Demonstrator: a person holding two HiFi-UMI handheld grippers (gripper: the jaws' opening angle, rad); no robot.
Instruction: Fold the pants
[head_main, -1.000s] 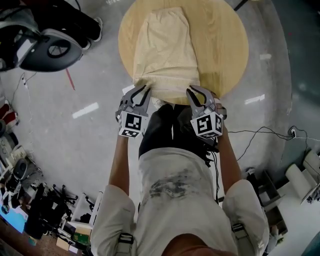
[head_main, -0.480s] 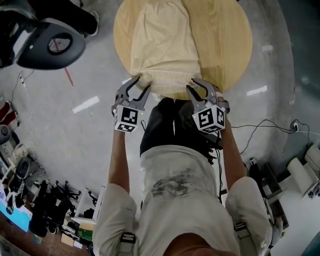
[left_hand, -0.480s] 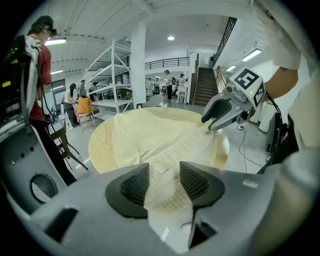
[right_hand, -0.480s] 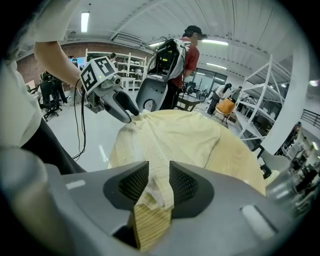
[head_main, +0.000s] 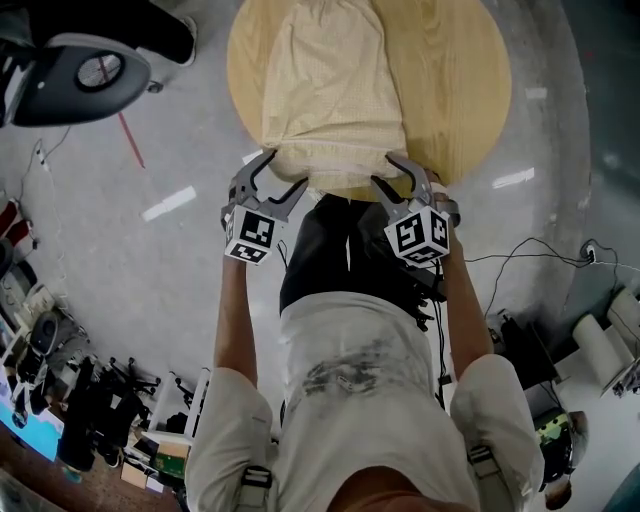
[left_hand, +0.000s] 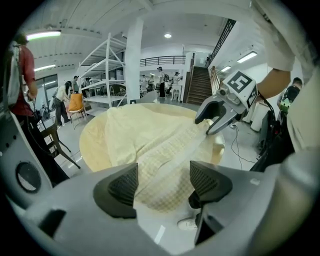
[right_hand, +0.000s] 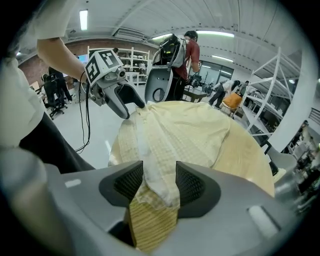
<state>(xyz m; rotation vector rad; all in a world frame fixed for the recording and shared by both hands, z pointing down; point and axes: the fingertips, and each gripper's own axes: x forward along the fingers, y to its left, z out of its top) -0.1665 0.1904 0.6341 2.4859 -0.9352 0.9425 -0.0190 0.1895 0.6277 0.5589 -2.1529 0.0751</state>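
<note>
Pale yellow pants (head_main: 330, 90) lie folded on the round wooden table (head_main: 455, 80), their near edge hanging slightly over the rim. My left gripper (head_main: 280, 172) sits at the near left corner, jaws opening, with nothing pressed between its pads (left_hand: 117, 187). My right gripper (head_main: 388, 172) is at the near right corner, jaws opening too. A fold of the pants (right_hand: 155, 172) still lies loosely in its gap. Each gripper shows in the other's view: the right gripper (left_hand: 220, 112) and the left gripper (right_hand: 122, 97).
A dark rounded machine (head_main: 90, 75) stands on the floor at the upper left. Cables (head_main: 520, 262) trail on the floor to the right, and clutter (head_main: 90, 410) fills the lower left. A chair (left_hand: 57, 145), shelving and people stand beyond the table.
Both grippers' jaws have spread from nearly shut to wide, and both have sunk a little at the table's near edge. The pants' edge now rests on the table.
</note>
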